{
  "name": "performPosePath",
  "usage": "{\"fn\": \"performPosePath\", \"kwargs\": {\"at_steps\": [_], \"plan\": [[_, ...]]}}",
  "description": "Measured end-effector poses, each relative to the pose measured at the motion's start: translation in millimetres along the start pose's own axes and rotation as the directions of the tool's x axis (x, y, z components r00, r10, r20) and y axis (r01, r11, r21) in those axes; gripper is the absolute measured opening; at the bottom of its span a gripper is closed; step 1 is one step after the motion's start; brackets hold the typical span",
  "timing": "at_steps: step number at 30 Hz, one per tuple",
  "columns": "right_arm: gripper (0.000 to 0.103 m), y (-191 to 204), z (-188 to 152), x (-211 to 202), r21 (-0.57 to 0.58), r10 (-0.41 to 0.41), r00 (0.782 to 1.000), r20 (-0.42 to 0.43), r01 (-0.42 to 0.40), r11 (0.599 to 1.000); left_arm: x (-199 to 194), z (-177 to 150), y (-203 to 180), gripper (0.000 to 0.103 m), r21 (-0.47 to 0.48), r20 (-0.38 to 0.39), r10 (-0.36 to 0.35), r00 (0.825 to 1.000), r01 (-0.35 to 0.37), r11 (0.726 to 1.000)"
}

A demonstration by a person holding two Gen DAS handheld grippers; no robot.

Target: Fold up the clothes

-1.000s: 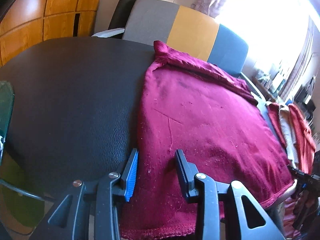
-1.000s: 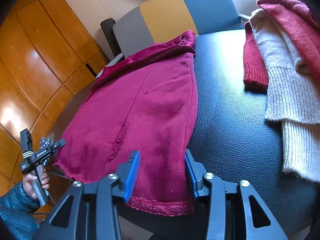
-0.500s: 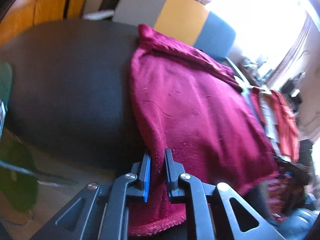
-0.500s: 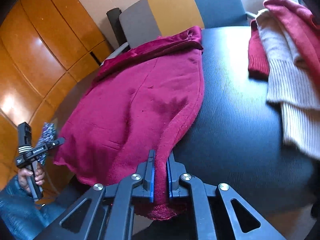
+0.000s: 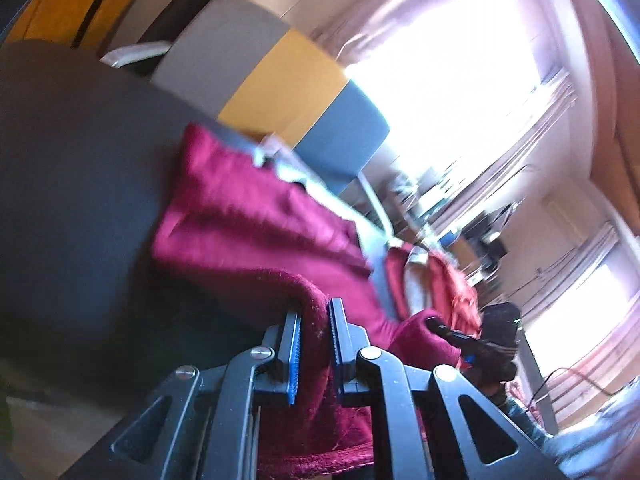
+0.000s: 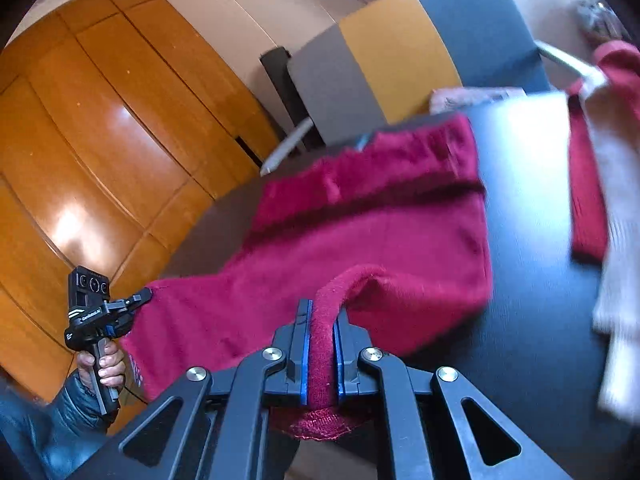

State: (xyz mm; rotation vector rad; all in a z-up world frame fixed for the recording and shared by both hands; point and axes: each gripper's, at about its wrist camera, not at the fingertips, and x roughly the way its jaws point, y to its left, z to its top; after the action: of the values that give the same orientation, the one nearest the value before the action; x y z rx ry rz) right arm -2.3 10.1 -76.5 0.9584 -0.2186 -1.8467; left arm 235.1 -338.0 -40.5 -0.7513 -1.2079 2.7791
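Garment (image 6: 360,232) on table (image 6: 532,264); sweaters (image 6: 608,184) apparently to its right.

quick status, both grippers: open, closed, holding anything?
Left gripper: closed, fingers clamped on the near hem of the crimson garment.
Right gripper: closed, clamped on the same garment's hem.

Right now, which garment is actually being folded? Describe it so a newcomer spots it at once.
Find the black table in front of the grey, yellow and blue chair. The magenta garment lies across its middle, its near hem pinched in the right tongs. The red and cream knits beside it lie untouched.
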Motion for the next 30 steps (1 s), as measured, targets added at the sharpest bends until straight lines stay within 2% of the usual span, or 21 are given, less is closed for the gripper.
{"fn": "performPosePath", "kwargs": {"at_steps": [1,5,9,14,17,19,23,26,30], "plan": [[0.009,-0.9,11.6,6.2,-0.005,-0.004,1.000,0.009,0.004,1.000,6.6,12.2,1.9,0.011,-0.007,0.012,-0.009,1.000,0.009,1.000],[0.009,-14.7,57.2,37.6,-0.009,-0.052,0.998,0.025,0.052,0.999,37.8,50.6,13.3,0.011,-0.006,0.033,0.032,0.999,-0.032,0.999],[0.009,-45.1,95.2,78.1,0.004,-0.124,0.992,0.006,0.124,0.992,76.0,80.5,38.0,0.011,-0.031,0.022,0.098,0.995,-0.098,0.995],[0.009,-89.3,113.6,123.9,0.046,-0.222,0.973,-0.070,0.225,0.973,137.7,103.7,80.9,0.011,-0.073,-0.053,0.210,0.976,-0.214,0.974],[0.009,-109.2,113.6,139.5,0.067,-0.238,0.966,-0.105,0.246,0.967,167.7,98.1,111.0,0.011,-0.112,-0.153,0.280,0.948,-0.298,0.948],[0.009,-109.8,109.6,138.2,0.060,-0.233,0.967,-0.107,0.240,0.969,167.1,88.2,115.3,0.012,-0.109,-0.143,0.278,0.950,-0.295,0.949],[0.008,-101.6,92.1,127.2,0.018,-0.224,0.965,-0.137,0.229,0.973,157.0,71.4,108.5,0.012,-0.073,-0.175,0.292,0.940,-0.308,0.949],[0.008,-95.3,71.4,110.8,0.022,-0.204,0.966,-0.157,0.210,0.977,139.7,51.1,102.1,0.012,-0.054,-0.201,0.296,0.934,-0.313,0.948],[0.009,-83.0,42.9,87.4,0.027,-0.187,0.965,-0.182,0.195,0.980,113.5,26.9,92.8,0.011,-0.075,-0.227,0.287,0.931,-0.310,0.948]]}}
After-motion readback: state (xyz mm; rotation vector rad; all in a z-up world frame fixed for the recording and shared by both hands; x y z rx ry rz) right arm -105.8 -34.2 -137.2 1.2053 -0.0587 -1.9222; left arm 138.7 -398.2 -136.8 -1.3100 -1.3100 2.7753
